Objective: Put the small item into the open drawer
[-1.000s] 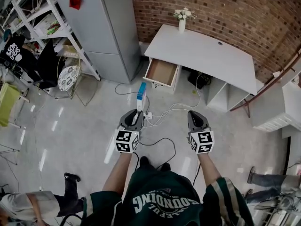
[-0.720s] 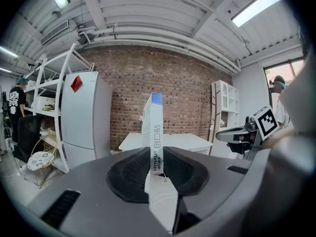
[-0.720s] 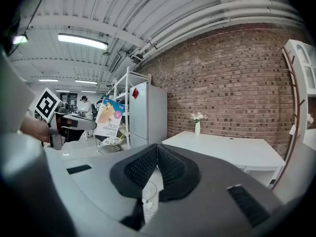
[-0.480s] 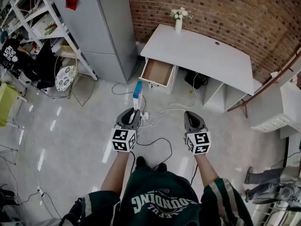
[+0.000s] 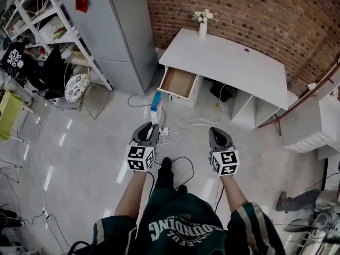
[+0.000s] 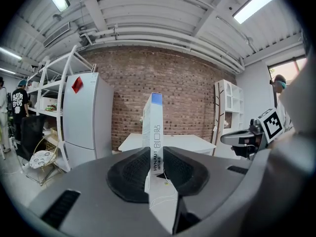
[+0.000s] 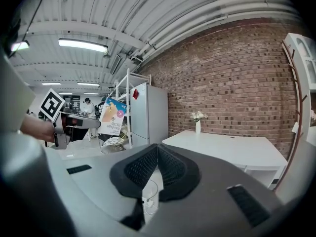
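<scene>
White and blue, the slim box (image 5: pixel 155 104) stands clamped upright between the jaws of the left gripper (image 5: pixel 150 129), just left of centre frame. The right gripper (image 5: pixel 219 136), right of centre, is pressed closed on nothing. The open drawer (image 5: pixel 179 82) juts from the white desk (image 5: pixel 228 62) higher up, apart from the box.
</scene>
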`<state>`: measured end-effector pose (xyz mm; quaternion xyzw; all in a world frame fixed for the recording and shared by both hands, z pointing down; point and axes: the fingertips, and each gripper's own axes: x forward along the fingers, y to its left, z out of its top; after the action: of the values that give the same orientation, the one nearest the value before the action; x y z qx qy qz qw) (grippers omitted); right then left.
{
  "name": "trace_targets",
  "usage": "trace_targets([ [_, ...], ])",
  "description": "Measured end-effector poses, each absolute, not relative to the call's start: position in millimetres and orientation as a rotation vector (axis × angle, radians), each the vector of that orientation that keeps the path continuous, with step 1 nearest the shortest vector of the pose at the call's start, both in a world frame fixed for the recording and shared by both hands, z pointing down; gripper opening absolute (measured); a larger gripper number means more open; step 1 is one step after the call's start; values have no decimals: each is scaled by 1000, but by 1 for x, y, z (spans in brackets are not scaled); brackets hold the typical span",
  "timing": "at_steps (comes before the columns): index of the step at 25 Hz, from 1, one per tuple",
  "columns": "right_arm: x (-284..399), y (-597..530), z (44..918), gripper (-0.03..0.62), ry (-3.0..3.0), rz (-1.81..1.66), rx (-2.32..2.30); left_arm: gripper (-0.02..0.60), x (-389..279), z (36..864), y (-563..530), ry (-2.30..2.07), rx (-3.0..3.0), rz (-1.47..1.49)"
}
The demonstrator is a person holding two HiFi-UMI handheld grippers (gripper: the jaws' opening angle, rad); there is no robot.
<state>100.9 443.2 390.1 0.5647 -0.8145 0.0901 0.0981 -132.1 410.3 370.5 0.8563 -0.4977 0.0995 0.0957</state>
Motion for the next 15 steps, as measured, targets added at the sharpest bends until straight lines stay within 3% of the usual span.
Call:
trace_targets([
  [15,87,346,393,25,-2421,252,1639,94,-134,376,316,-1461,2523,231],
])
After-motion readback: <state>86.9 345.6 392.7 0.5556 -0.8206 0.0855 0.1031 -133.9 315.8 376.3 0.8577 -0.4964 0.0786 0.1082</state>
